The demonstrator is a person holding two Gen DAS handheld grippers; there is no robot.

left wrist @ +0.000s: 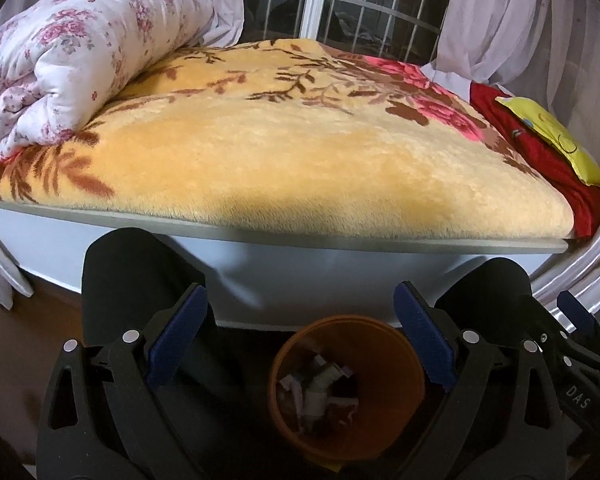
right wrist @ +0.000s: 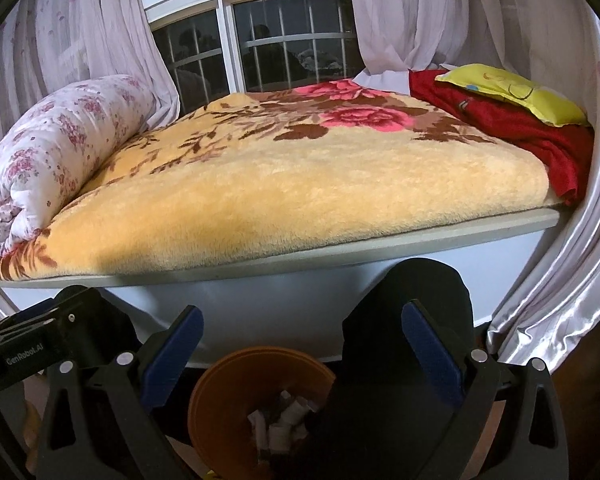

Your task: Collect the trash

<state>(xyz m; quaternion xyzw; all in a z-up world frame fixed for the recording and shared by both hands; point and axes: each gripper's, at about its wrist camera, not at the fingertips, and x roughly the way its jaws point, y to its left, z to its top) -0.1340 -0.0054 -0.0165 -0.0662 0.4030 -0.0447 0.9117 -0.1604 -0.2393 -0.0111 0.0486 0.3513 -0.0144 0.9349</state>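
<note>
Left tongs [left wrist: 300,316] spread wide, nothing between the blue pads [left wrist: 422,344], hanging above the orange bin [left wrist: 384,392] on the dark floor [left wrist: 16,344]. Right tongs [right wrist: 302,340] also wide, empty, over the same bin [right wrist: 220,392], just beside the left pair; the right unit's black body shows at the right edge of the left wrist view. Trash [left wrist: 320,388] sits in the bin bottom: crumpled white and pale paper scraps [right wrist: 282,420], piled loosely. Bin stands on the floor right against the front side of the white bed base [left wrist: 300,272]. Yellow-orange plush blanket [left wrist: 284,152] with brown leaves and pink roses covers the bed, reaching its front edge. Rolled white floral quilt [left wrist: 72,56] lies along the bed's left edge. Red cloth [right wrist: 512,120] bunched at the far right corner, yellow pillow [right wrist: 516,92] on top of it. Barred window [right wrist: 268,40] behind the bed's far edge, pale curtains [right wrist: 432,12] both sides.
</note>
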